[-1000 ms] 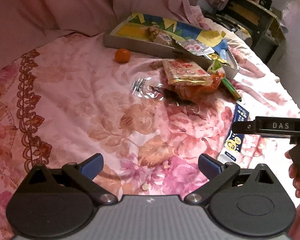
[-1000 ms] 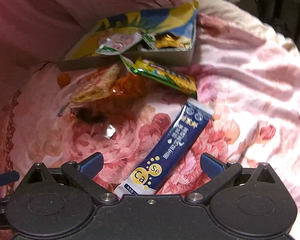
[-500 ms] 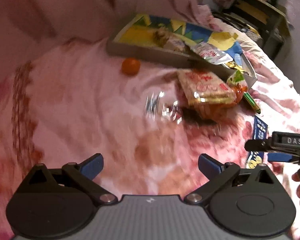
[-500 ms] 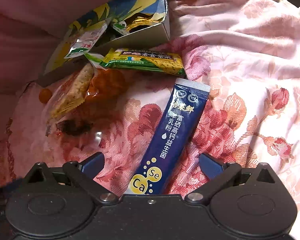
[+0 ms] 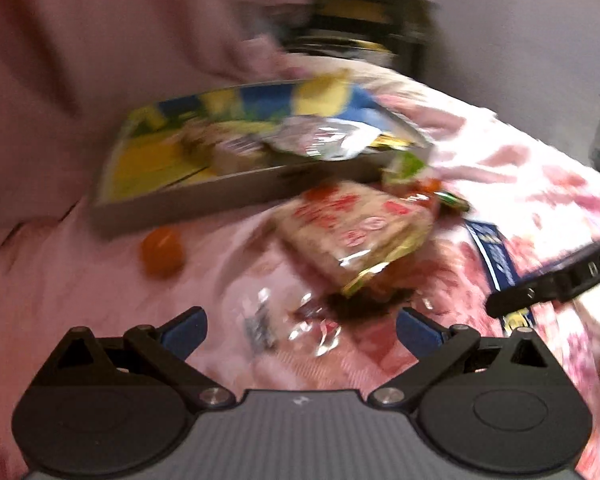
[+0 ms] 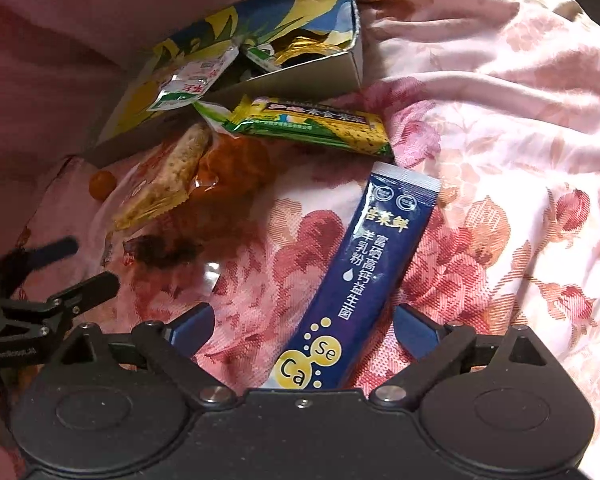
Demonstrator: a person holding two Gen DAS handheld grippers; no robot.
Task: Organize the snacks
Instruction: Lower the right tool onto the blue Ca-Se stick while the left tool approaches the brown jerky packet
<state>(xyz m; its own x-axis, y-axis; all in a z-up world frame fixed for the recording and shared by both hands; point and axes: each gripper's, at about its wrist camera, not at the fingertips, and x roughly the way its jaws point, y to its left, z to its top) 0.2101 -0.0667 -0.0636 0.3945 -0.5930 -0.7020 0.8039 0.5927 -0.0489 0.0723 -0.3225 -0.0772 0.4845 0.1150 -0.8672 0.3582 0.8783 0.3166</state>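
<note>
Bedding and furniture around the work area

A pink floral bedspread is seen spread across the whole near and right part of the scene, printed with large red and rose-coloured blooms and creased into soft folds towards the far right. A plain pink cloth is draped upright along the far left, falling in loose vertical folds down to the bedspread. At the far edge, beyond the bedspread, a dark piece of furniture is made out in the left wrist view, too blurred for its kind to be told. A pale wall is shown to the right of it.
</note>
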